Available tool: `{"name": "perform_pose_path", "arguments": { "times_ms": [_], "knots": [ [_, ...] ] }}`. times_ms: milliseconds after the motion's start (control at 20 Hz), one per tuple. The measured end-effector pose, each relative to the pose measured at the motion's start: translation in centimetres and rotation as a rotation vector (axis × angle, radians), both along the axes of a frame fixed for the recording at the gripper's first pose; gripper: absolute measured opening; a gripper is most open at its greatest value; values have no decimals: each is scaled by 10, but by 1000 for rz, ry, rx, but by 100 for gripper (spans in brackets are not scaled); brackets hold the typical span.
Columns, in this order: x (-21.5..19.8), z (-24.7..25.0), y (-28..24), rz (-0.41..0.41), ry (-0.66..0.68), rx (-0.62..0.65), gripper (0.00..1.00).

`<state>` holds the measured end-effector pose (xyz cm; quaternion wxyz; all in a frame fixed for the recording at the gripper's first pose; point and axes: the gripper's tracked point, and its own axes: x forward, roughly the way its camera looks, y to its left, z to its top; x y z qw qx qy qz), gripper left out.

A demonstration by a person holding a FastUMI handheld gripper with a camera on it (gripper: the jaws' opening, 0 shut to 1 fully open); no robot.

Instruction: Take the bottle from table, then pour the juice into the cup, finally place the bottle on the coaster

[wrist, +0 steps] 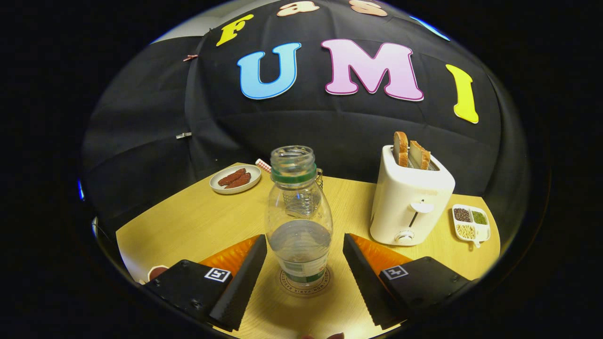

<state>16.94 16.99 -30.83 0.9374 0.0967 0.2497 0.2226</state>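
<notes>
While the bottle (298,221) stands upright on the round printed coaster (305,282), the tongs (301,263) sit spread to either side of its lower body, a visible gap between each ribbed finger and the clear plastic — nothing is pinched. The cap is off, and what liquid remains fills only the lower part of the bottle. By the look of it the placing step is done or nearly so, with only a clean backing-away left, though I cannot make out a cup for certain; something glassy sits just behind the bottle's neck, too hidden to name.

What could go wrong from here is mostly a matter of the fingers. The left finger (245,278) and the right finger (365,282) flank the bottle closely, so a retreat that drifts sideways would catch the bottle's wall with a ribbed pad and drag or tip it. A light, mostly empty, open-necked bottle would likely topple easily and spill what remains onto the counter (188,221). A slide could also carry it off the coaster, undoing the placement. The toaster (410,202) with bread stands near on the right — a wide swing that way could strike it. The plate (235,179) at the far left and the small divided dish (471,223) are well apart from all this.
</notes>
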Motion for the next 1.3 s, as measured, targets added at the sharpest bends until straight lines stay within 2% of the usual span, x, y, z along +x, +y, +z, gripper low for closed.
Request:
{"name": "perform_pose_path", "arguments": {
  "times_ms": [300, 450, 850, 1300],
  "knots": [
    [-37, 54, -31, -7, -61, 8, 100],
    [-54, 92, -55, -21, -109, -29, 100],
    [-91, 202, -129, -168, -231, -42, 97],
    [-135, 271, -211, -304, -337, -113, 98]
  ]
}}
